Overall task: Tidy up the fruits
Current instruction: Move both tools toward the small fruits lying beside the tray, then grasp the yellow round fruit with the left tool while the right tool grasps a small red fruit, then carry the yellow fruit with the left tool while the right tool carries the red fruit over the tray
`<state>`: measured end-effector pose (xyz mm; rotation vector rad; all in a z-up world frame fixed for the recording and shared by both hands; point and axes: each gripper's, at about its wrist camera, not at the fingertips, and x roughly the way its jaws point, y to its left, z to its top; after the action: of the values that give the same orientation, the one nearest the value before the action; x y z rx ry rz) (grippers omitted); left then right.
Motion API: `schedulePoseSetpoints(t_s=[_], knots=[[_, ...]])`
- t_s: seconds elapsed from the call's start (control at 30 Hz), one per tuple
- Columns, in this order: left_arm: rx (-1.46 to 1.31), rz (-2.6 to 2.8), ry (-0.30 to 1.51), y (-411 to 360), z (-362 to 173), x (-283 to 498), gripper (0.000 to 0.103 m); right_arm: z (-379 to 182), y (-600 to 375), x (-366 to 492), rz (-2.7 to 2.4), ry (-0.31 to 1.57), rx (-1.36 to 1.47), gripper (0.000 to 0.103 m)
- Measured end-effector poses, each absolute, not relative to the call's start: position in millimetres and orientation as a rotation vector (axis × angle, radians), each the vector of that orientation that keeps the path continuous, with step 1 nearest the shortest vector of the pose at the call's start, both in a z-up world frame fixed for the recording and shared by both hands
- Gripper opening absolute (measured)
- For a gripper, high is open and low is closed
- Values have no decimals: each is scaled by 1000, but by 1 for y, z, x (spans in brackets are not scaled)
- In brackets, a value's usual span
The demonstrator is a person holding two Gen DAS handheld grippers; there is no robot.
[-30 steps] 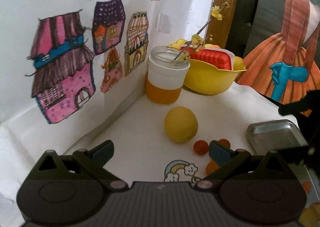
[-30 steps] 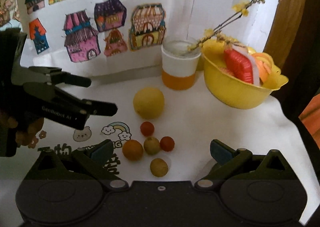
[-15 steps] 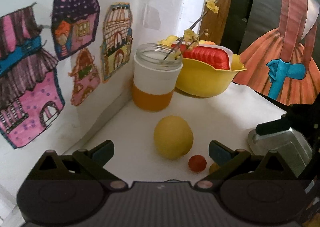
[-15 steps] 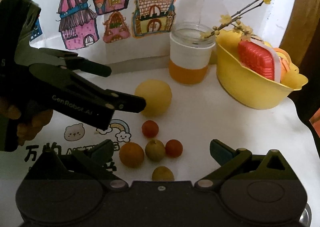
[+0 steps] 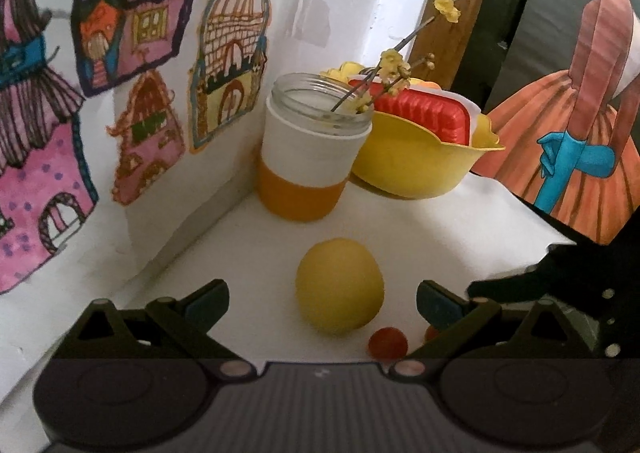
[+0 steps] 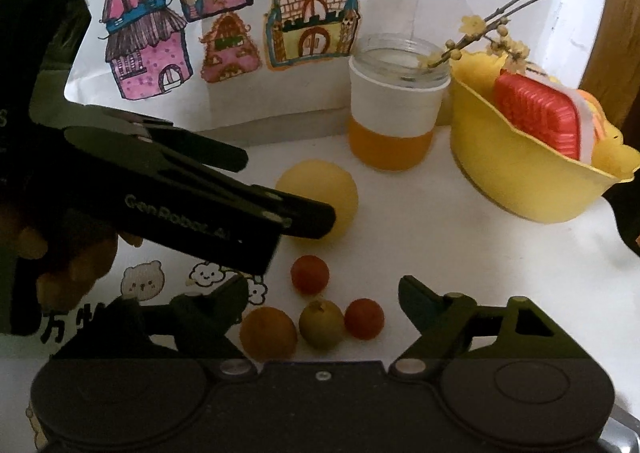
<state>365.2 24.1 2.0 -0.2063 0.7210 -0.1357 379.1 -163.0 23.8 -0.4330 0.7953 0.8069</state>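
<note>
A large yellow fruit (image 5: pixel 339 285) lies on the white table, just ahead of and between the open fingers of my left gripper (image 5: pixel 322 295); nothing is held. In the right wrist view the same yellow fruit (image 6: pixel 324 193) sits at the tip of the left gripper's fingers (image 6: pixel 296 215). My right gripper (image 6: pixel 320 295) is open and empty above a cluster of small fruits: a red one (image 6: pixel 310 274), an orange one (image 6: pixel 268 333), a green one (image 6: pixel 322 324) and another red one (image 6: pixel 364 318). A yellow bowl (image 6: pixel 516 181) holds more fruit.
A glass jar (image 5: pixel 312 157) with a white and orange sleeve and a flower twig stands by the drawing-covered back wall (image 5: pixel 132 65). The yellow bowl (image 5: pixel 416 165) with a red ribbed item (image 5: pixel 424 115) sits beside it. The right gripper's dark body (image 5: pixel 560 285) is at right.
My left gripper has moved forward toward the yellow fruit, which now sits between its fingertips. My right gripper has moved forward and lower over the small fruits.
</note>
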Motion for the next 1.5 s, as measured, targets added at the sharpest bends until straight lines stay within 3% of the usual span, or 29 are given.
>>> schedulePoseSetpoints(t_s=[0.1,0.33,0.47,0.67,0.9,1.5], knots=[[-214,-130,722,22,0,368,97,21,-160,380,810,798,-425,77],[-237,-140,733,22,-8,374,82,13,-153,386,770,795,-394,57],[-254,-141,744,24,-12,377,75,11,-152,389,764,790,-387,52],[-273,-154,762,25,-15,381,71,10,-148,392,759,789,-396,45],[-306,-182,770,26,-17,383,59,7,-145,392,771,821,-395,25],[-332,-153,772,34,-15,370,58,12,-156,384,775,803,-332,23]])
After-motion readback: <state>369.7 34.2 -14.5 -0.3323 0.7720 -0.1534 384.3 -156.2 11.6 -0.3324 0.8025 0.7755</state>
